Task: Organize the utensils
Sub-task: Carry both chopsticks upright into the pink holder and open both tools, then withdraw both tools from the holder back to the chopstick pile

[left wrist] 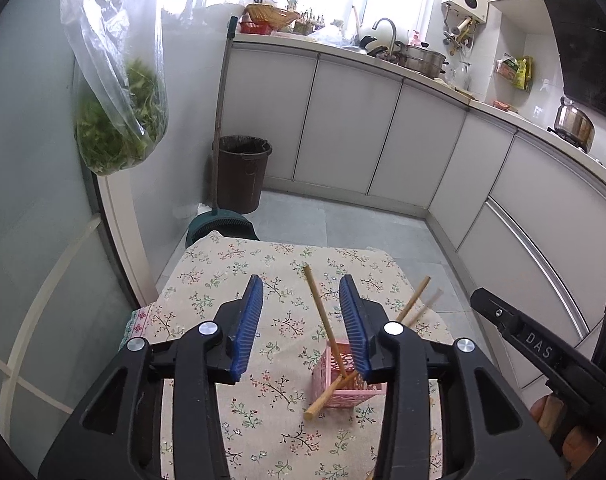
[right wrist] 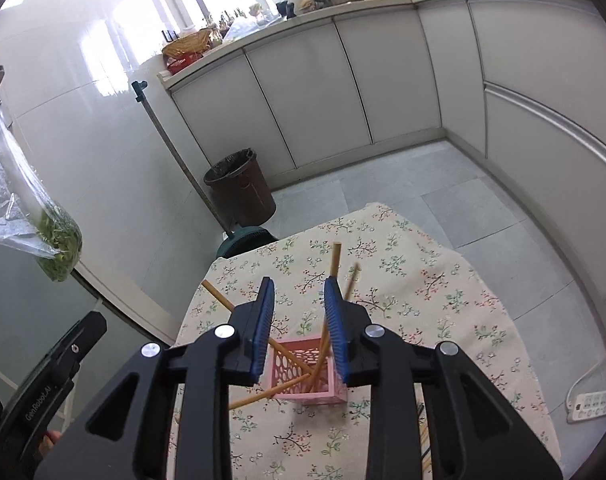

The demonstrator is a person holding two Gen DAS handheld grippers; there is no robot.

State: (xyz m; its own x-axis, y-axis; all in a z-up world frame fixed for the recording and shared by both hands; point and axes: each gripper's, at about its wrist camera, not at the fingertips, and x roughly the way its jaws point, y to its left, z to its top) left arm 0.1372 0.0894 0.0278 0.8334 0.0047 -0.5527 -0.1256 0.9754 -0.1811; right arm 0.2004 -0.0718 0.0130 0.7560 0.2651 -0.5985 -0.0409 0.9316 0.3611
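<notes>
Pink basket [right wrist: 303, 376] of chopsticks [right wrist: 335, 260] sits below the parted right gripper [right wrist: 299, 294].

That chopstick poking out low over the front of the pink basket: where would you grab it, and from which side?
Probably by the free end of the low chopstick, which juts out past the pink basket over the flowered tablecloth. Come from above with fingers either side of the shaft. Its other end is crossed among the other chopsticks inside, so there is no room there.
</notes>
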